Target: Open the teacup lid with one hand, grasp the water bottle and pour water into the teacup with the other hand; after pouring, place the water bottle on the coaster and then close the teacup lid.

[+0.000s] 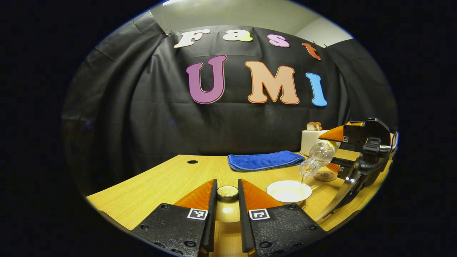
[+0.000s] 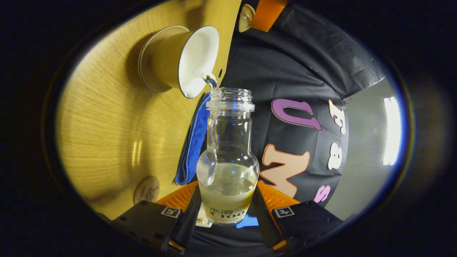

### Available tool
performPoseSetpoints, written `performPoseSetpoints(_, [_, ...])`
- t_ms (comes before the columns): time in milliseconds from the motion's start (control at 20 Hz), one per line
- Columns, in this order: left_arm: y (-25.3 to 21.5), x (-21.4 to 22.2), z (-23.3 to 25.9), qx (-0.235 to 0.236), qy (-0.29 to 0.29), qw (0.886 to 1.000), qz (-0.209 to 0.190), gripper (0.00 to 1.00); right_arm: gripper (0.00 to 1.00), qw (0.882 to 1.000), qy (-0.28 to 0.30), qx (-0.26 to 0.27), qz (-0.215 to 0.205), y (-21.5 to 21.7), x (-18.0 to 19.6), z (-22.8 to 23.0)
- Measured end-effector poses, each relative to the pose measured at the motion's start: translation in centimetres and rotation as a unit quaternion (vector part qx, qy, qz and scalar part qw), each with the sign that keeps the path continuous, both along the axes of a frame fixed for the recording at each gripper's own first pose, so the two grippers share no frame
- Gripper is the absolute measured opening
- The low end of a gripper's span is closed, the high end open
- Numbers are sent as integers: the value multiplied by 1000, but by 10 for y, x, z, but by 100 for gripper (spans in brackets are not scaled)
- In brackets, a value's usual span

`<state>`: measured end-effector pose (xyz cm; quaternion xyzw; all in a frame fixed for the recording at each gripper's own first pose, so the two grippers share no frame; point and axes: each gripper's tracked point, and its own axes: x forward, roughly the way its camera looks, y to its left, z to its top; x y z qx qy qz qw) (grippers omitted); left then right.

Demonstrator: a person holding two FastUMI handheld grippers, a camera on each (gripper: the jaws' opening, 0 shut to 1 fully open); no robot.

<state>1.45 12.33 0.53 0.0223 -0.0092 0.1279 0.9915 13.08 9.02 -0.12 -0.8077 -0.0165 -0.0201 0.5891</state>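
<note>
Now right gripper [image 2: 225, 208] pinches tilted bottle [image 2: 228, 157], mouth over cup [image 2: 178, 60], water trickling in; left gripper [image 1: 227, 200] clamps lid [image 1: 227, 192] beside cup, coaster [image 2: 146, 190] near

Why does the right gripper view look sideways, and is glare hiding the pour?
Right gripper view: camera rolled with the tipped water bottle, so the table stands on edge; a bright ceiling light flares at right, yet the stream into the teacup stays visible. Left gripper view: fisheye bends the table edge; lid sharp.
</note>
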Motion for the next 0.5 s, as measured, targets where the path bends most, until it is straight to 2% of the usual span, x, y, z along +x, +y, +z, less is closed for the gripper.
performPoseSetpoints(200, [0, 0, -1, 0, 0, 1000, 0, 27, 80, 1000, -12, -8, 8, -2, 3, 9])
performPoseSetpoints(500, [0, 0, -1, 0, 0, 1000, 0, 27, 77, 999, -36, -14, 14, -4, 7, 27])
